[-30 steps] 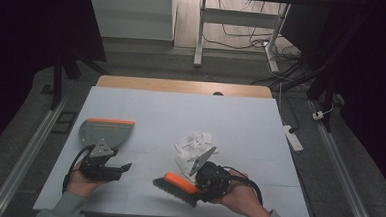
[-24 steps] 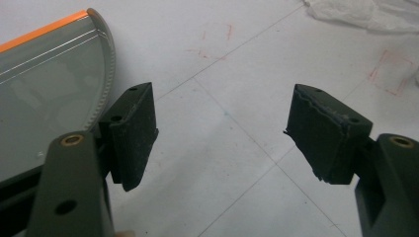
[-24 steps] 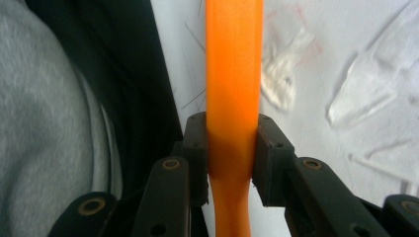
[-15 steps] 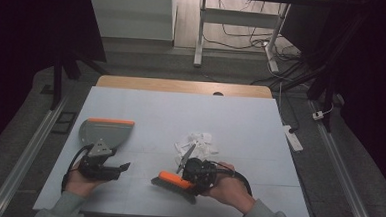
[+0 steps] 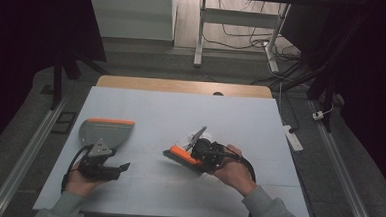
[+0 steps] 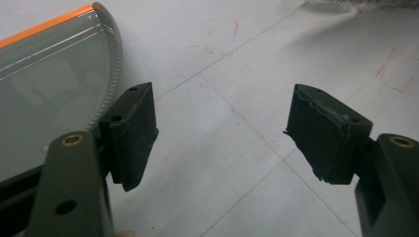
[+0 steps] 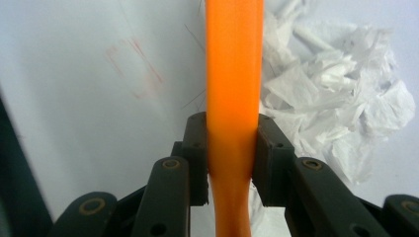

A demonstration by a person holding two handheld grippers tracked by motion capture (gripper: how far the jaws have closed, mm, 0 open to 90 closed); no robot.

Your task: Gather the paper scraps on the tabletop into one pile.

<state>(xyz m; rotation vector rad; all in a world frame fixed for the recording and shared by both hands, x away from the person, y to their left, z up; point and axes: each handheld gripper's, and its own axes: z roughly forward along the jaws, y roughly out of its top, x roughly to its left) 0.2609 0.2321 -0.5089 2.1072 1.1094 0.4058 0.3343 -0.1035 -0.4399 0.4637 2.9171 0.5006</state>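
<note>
One orange brush (image 7: 232, 89) sits clamped between my right gripper's (image 7: 231, 163) jaws at the table's (image 5: 181, 108) near centre, with crumpled paper (image 7: 336, 98) just beside it. My left gripper (image 6: 222, 138) rests with jaws spread and empty beside the grey dustpan (image 6: 54, 98).

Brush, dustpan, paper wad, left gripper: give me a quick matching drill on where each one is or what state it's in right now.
Column one:
1. brush
2. dustpan
3. crumpled paper
4. left gripper

Column two:
A. jaws apart, nothing between them
B. clamped between the jaws of the right gripper
C. lying on the table right beside the orange brush
D. flat on the table's left side, orange edge facing away from the person

Pairs: 1-B, 2-D, 3-C, 4-A
</note>
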